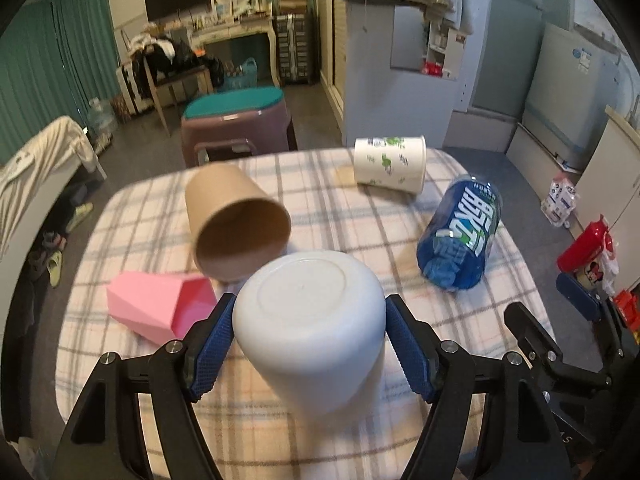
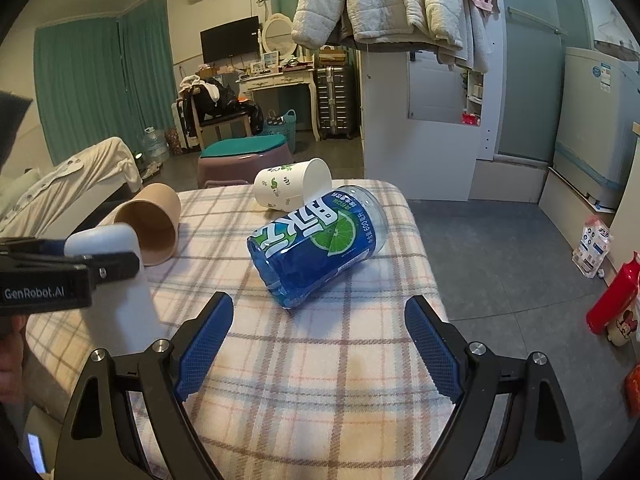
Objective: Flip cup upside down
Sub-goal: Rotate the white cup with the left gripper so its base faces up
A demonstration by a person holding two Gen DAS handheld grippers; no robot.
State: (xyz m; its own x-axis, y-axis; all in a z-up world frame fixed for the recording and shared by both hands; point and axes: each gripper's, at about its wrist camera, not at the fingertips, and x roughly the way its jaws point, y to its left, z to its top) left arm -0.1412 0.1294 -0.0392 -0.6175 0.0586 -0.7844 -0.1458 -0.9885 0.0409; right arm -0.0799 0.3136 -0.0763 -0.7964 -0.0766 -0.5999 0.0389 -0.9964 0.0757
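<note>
A plain white cup stands upside down, base up, on the plaid tablecloth. My left gripper has its blue pads against both sides of the cup and is shut on it. The same cup shows at the left of the right wrist view with the left gripper around its upper part. My right gripper is open and empty above the table's near edge, with the blue cup lying on its side just beyond it.
A brown paper cup, a pink faceted cup, a white leaf-print cup and the blue cup all lie on their sides. A purple stool stands beyond the table. A red bottle is on the floor at the right.
</note>
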